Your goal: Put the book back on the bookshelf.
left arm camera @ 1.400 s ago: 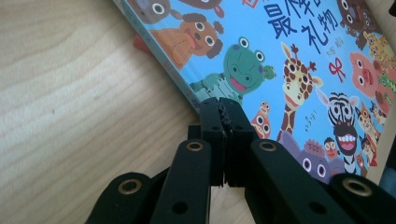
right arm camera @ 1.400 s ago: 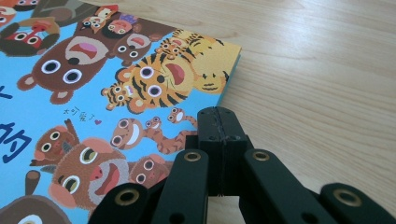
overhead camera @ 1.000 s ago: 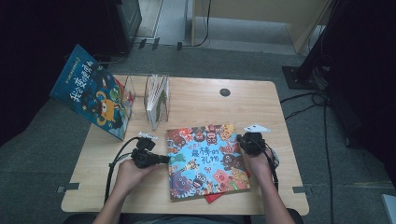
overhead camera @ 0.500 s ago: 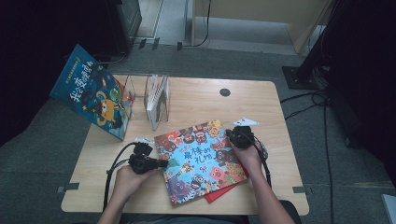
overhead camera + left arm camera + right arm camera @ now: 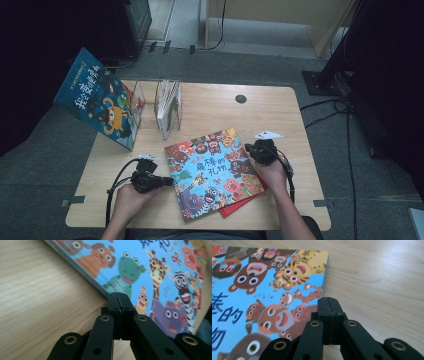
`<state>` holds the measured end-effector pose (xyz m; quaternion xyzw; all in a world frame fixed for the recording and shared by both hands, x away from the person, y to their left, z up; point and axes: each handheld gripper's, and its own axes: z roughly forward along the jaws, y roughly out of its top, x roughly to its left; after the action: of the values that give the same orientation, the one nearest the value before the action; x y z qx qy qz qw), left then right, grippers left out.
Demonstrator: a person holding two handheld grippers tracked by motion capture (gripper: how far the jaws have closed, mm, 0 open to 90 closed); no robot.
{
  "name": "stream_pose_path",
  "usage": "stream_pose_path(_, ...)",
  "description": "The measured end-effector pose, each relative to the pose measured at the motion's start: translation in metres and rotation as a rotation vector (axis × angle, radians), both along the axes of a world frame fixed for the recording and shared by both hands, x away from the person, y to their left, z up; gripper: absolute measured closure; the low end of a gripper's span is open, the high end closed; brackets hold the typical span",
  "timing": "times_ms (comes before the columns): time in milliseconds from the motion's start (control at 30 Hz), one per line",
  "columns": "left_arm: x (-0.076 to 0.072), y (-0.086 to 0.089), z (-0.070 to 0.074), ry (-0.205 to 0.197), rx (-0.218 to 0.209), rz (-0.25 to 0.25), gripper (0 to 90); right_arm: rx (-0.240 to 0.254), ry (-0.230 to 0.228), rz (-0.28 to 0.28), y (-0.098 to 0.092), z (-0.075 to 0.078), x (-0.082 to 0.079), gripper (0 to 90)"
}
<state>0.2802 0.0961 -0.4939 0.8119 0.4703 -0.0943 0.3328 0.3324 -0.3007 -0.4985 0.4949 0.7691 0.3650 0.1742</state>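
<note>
The animal picture book (image 5: 212, 172) has turned clockwise on the counter (image 5: 210, 107) since earlier. Your left tool (image 5: 120, 301), jaws together, touches its nine o'clock edge. Your right tool (image 5: 329, 305), jaws together, rests at three o'clock.

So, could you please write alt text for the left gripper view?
The left tool, its black jaws shut, touches the edge of a picture book with cartoon animals on a blue cover. The book lies on a light wooden table.

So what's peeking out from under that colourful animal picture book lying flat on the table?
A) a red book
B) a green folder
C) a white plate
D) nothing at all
A: a red book sticks out at the near right corner beneath the animal picture book.
</note>
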Motion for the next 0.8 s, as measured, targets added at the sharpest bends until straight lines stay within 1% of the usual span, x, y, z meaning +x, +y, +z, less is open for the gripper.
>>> stream_pose_path(100,0.0,0.0,0.0,-0.001,-0.001,0.001,90.0,-0.006,0.009,0.011,0.001,-0.001,-0.003,90.0)
stream_pose_path(167,0.0,-0.001,0.0,-0.002,-0.001,0.005,90.0,-0.005,0.001,0.009,0.001,-0.001,-0.005,90.0)
stream_pose_path(267,0.0,0.0,-0.001,0.0,-0.013,0.013,90.0,0.007,0.008,0.006,0.0,-0.002,-0.005,90.0)
stream_pose_path(300,-0.001,-0.002,-0.001,-0.011,-0.008,0.017,90.0,0.012,0.015,-0.001,-0.001,-0.001,-0.005,90.0)
stream_pose_path(367,-0.002,-0.003,-0.001,-0.013,-0.005,0.017,90.0,0.01,0.014,-0.003,-0.001,-0.001,-0.005,90.0)
stream_pose_path(433,-0.002,-0.006,-0.002,-0.018,-0.011,0.016,90.0,0.008,0.011,-0.013,-0.001,-0.001,-0.004,90.0)
stream_pose_path(500,-0.003,-0.007,-0.002,-0.017,-0.011,0.013,90.0,0.013,0.007,-0.028,-0.002,-0.002,0.0,90.0)
stream_pose_path(633,-0.006,-0.013,-0.002,-0.025,-0.014,0.016,90.0,0.012,-0.002,-0.035,-0.002,-0.002,0.003,90.0)
stream_pose_path(667,-0.007,-0.017,-0.004,-0.022,-0.038,0.014,90.0,0.073,0.005,0.004,-0.001,-0.002,0.007,90.0)
stream_pose_path(700,-0.007,-0.017,-0.004,-0.022,-0.038,0.014,90.0,0.073,0.005,0.004,-0.001,-0.002,0.007,90.0)
stream_pose_path(733,-0.007,-0.02,-0.005,-0.022,-0.046,0.012,90.0,0.087,0.008,0.013,0.001,-0.003,0.008,90.0)
stream_pose_path(767,-0.008,-0.026,-0.005,-0.031,-0.047,0.009,90.0,-0.025,-0.044,-0.008,0.01,0.0,0.009,90.0)
stream_pose_path(800,-0.008,-0.026,-0.005,-0.031,-0.047,0.009,90.0,-0.025,-0.044,-0.008,0.01,0.0,0.009,90.0)
